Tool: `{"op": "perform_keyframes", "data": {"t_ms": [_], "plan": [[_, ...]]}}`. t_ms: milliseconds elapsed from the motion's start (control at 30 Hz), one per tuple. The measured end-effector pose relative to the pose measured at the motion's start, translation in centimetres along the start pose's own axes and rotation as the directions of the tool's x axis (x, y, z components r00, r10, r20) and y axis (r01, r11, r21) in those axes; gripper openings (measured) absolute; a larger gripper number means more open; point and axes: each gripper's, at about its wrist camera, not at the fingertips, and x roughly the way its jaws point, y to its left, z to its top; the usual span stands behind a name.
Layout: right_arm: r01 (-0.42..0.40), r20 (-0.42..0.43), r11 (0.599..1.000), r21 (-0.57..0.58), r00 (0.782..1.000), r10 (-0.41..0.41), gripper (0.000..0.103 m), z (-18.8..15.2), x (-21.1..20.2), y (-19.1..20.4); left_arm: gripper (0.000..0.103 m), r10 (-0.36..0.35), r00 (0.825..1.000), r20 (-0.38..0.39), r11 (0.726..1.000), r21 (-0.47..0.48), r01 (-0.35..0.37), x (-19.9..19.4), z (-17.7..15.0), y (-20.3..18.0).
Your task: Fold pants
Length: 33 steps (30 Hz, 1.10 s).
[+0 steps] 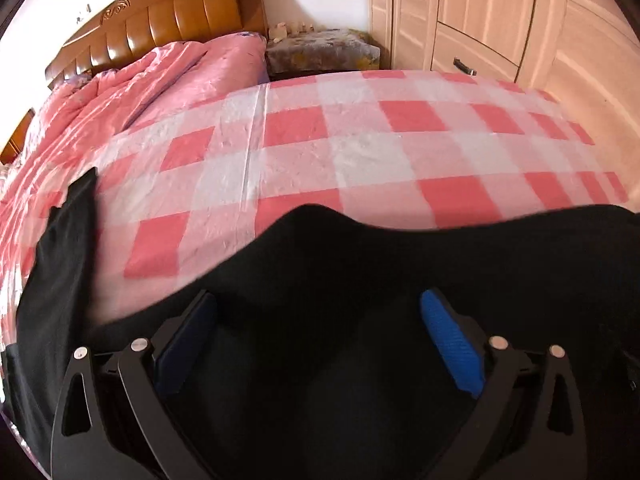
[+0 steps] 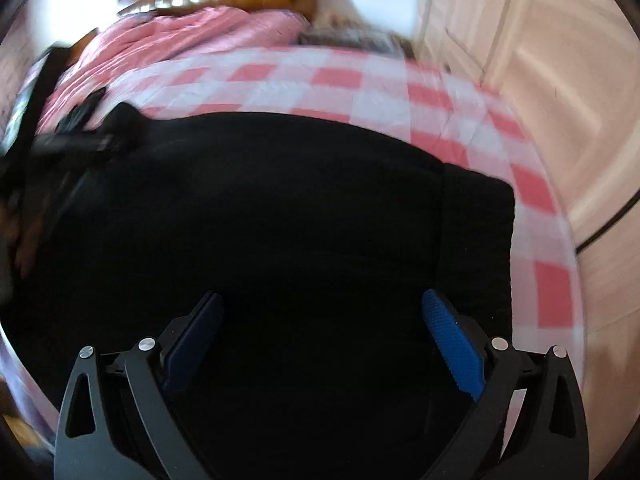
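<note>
Pants (image 2: 260, 208) lie on the bed (image 1: 360, 152) under my left hand-held gripper (image 1: 320, 312) and right hand-held gripper (image 2: 322, 312), both spread wide and empty; next I'd pinch an edge to fold.

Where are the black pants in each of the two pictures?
Left wrist view: the black pants fill the bottom half, beneath the open left gripper, with one strip running up the left edge.
Right wrist view: the pants cover the middle and bottom, beneath the open right gripper.
Shared landmark: the pink-and-white checked bedsheet lies just beyond the pants in both.
</note>
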Motion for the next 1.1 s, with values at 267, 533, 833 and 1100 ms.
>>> {"op": "perform_keyframes", "data": {"t_ms": [267,533,833,1100], "plan": [[-0.005,0.052,0.999,0.033,0.999,0.003,0.097,-2.5,-1.4,-0.7,0.102,-0.011,1.0,0.012,1.0,-0.008,0.011,1.9,1.5,0.1],[0.002,0.07,0.999,0.05,0.998,-0.006,0.096,-2.9,-1.9,-0.8,0.102,-0.023,1.0,0.013,1.0,-0.014,0.023,2.1,1.6,0.1],[0.043,0.026,0.998,0.04,0.999,-0.045,0.096,-1.9,-2.1,-0.1,0.102,-0.01,0.999,0.035,1.0,-0.004,0.01,1.4,1.3,-0.1],[-0.024,0.162,0.995,-0.1,0.986,0.04,0.097,3.2,-5.5,6.2,0.101,0.068,0.978,0.198,0.997,-0.043,-0.061,-3.7,2.1,2.1]]}}
